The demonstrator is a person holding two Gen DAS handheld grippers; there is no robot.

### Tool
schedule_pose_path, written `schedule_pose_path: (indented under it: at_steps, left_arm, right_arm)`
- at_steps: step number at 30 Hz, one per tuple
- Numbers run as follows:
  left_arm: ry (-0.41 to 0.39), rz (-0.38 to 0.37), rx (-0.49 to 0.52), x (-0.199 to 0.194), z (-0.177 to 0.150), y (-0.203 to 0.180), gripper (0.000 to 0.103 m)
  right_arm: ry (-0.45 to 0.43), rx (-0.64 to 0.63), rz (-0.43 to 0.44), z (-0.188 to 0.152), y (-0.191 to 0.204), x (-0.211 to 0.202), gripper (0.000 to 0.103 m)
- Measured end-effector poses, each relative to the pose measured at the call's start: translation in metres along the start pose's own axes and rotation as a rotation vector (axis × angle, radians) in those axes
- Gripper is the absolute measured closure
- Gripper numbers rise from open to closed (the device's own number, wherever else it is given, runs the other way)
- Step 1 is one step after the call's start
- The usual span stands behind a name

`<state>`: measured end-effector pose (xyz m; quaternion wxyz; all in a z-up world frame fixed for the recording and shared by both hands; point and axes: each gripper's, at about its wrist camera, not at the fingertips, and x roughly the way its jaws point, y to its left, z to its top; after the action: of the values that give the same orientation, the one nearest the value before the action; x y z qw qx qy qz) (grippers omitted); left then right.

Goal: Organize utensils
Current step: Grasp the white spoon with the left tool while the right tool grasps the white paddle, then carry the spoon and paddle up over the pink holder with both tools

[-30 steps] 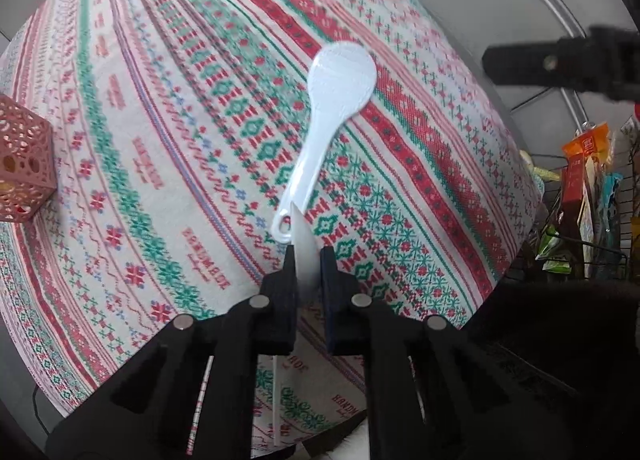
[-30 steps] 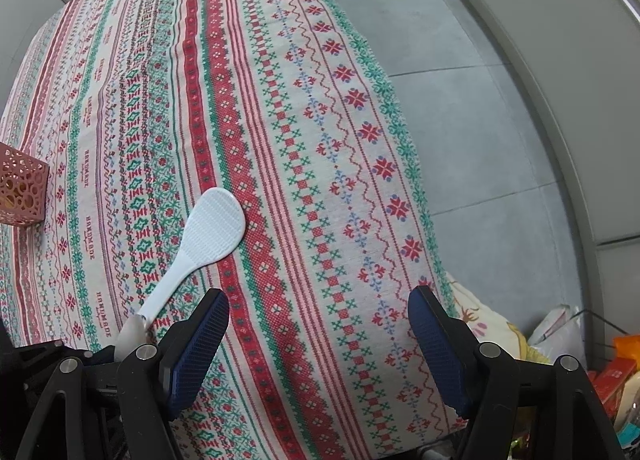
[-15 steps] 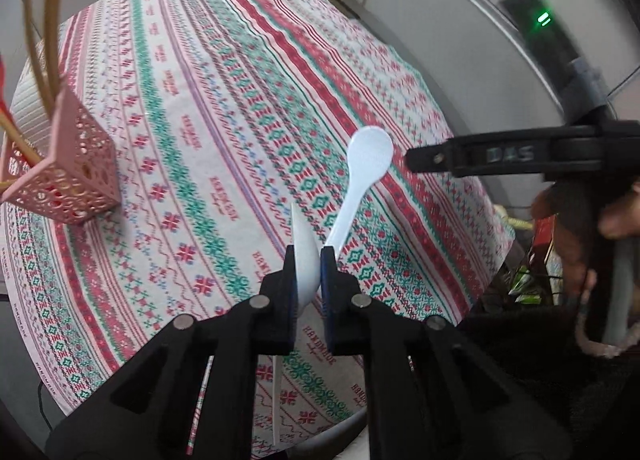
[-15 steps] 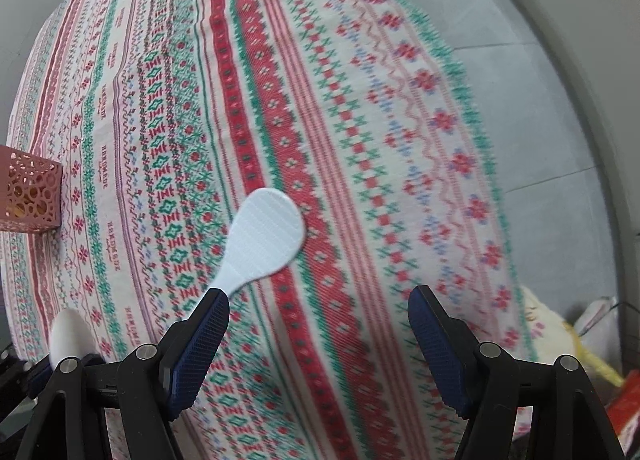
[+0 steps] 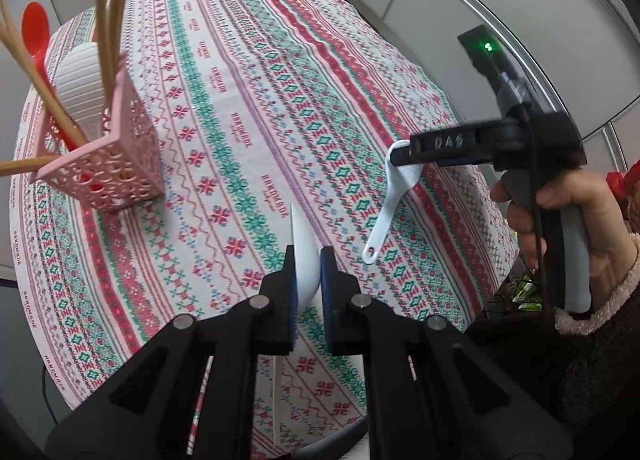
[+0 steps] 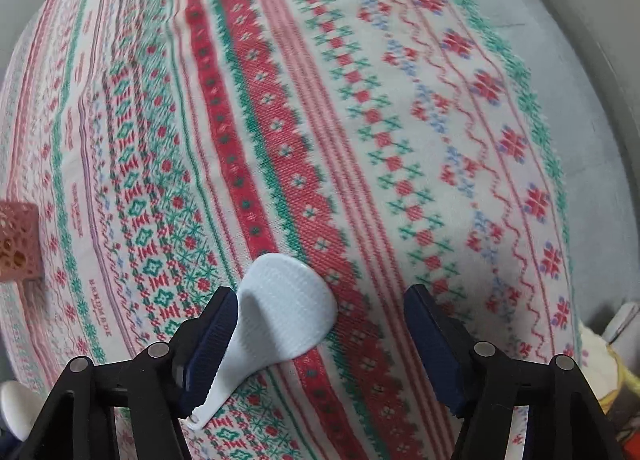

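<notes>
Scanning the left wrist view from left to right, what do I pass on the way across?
Pink utensil basket → white spoon clamped in the left gripper → white rice paddle lying on the cloth → right gripper → the hand holding it.

Brightness: I get even, soft daylight-like light in both views, nothing dim
Shadows: faint; I see a soft one under the pink basket (image 5: 116,163) and a thin one beside the white rice paddle (image 6: 284,316)
Glare: none on the tablecloth (image 5: 248,107); only a small green lamp glows on the right tool (image 5: 436,147)
Blur: my right wrist view is smeared across the cloth pattern, worst toward the top; my left wrist view is sharp
Distortion: strong fisheye bulge, the table edge curves, corners go black
Focus: the left tool (image 5: 307,260) close to the lens reads slightly soft
</notes>
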<state>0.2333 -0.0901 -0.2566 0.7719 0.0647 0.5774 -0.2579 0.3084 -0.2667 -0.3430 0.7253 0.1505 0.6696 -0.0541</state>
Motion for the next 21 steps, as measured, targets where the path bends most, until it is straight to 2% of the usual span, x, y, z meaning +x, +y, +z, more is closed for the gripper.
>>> schedule_pose_path:
  at_steps: [2,4,6,9,11,13,14,16,19,21]
  left_arm:
    - [-0.002,0.001,-0.005,-0.001,-0.001,0.003,0.092]
    - [-0.003,0.002,-0.008,-0.002,-0.001,0.007,0.092]
    - [-0.007,0.004,-0.012,-0.003,-0.002,0.009,0.092]
    - [-0.016,0.001,-0.016,-0.007,-0.003,0.012,0.092]
    - [-0.027,-0.007,-0.02,-0.009,-0.003,0.013,0.092]
    - [-0.043,-0.016,-0.022,-0.014,-0.004,0.015,0.092]
    - [-0.051,-0.02,-0.024,-0.015,-0.004,0.016,0.092]
    - [-0.068,-0.028,-0.026,-0.02,-0.005,0.019,0.092]
    - [-0.096,-0.038,-0.032,-0.027,-0.006,0.021,0.092]
    - [-0.117,-0.047,-0.038,-0.032,-0.007,0.024,0.092]
  right_arm:
    - [-0.015,-0.062,-0.07,-0.003,0.015,0.001,0.033]
    - [-0.03,-0.084,-0.057,-0.004,0.024,-0.001,0.048]
    - [-0.035,-0.093,-0.049,-0.004,0.029,-0.002,0.056]
    - [-0.044,-0.094,-0.055,-0.005,0.035,-0.002,0.056]
    - [-0.063,-0.088,-0.048,-0.006,0.035,-0.005,0.064]
    - [-0.075,-0.077,-0.024,-0.006,0.034,-0.01,0.079]
    - [-0.075,-0.072,-0.012,-0.007,0.032,-0.011,0.079]
    - [-0.1,-0.074,0.024,-0.008,0.029,-0.018,0.088]
    - [-0.121,-0.077,0.093,-0.01,0.026,-0.029,0.096]
    - [-0.131,-0.079,0.128,-0.012,0.027,-0.034,0.098]
